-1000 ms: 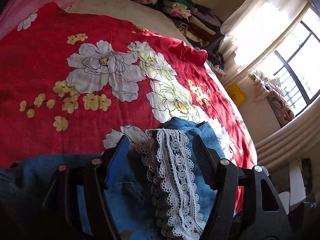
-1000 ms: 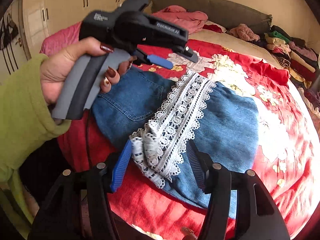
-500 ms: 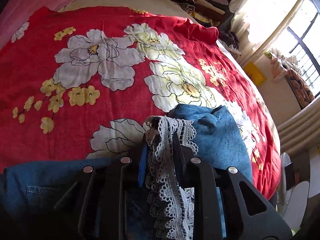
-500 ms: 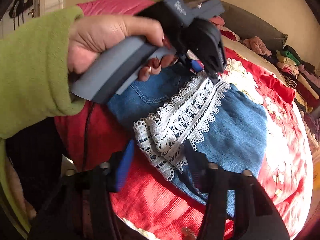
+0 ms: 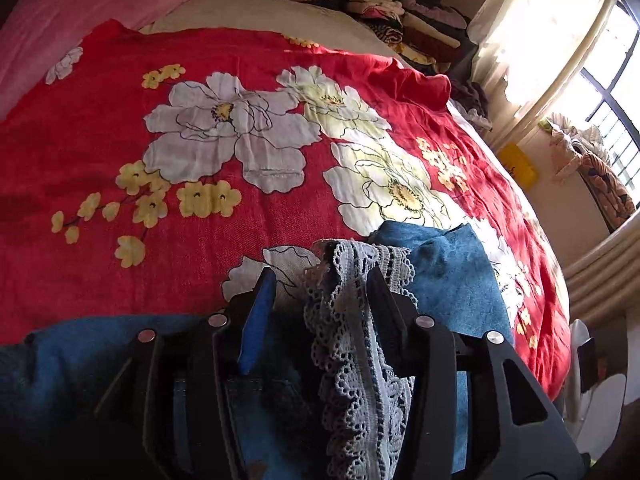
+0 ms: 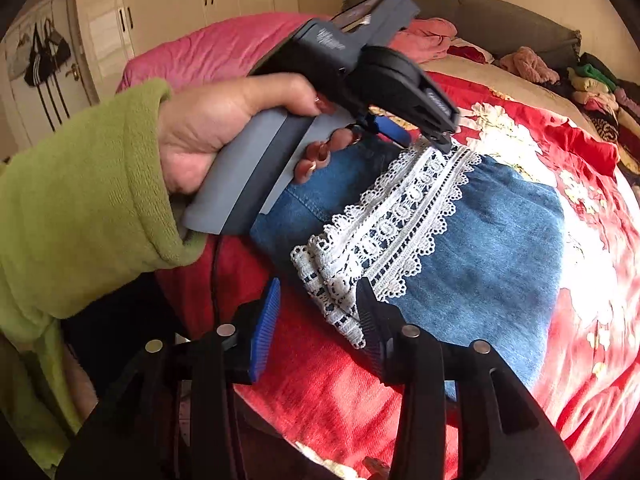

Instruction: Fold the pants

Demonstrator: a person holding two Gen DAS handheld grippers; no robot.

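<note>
The blue denim pants (image 6: 492, 248) lie folded on the red floral bedspread (image 5: 120, 148), with a white lace trim (image 6: 392, 220) running across them. My left gripper (image 5: 320, 300) is open, its jaws standing either side of the far end of the lace trim (image 5: 352, 320); it also shows in the right wrist view (image 6: 420, 136), held in a hand with a green sleeve. My right gripper (image 6: 316, 312) is open at the near end of the lace, with the lace edge against its right finger (image 6: 372, 320).
A pink quilt (image 6: 208, 52) and a stack of folded clothes (image 5: 400, 16) lie at the head of the bed. A window (image 5: 600, 92) is at the right. Cupboards (image 6: 200, 0) stand behind the bed.
My left gripper was shut on the lace half a second ago and has opened again. My right gripper has narrowed a little and stays at the near lace end.
</note>
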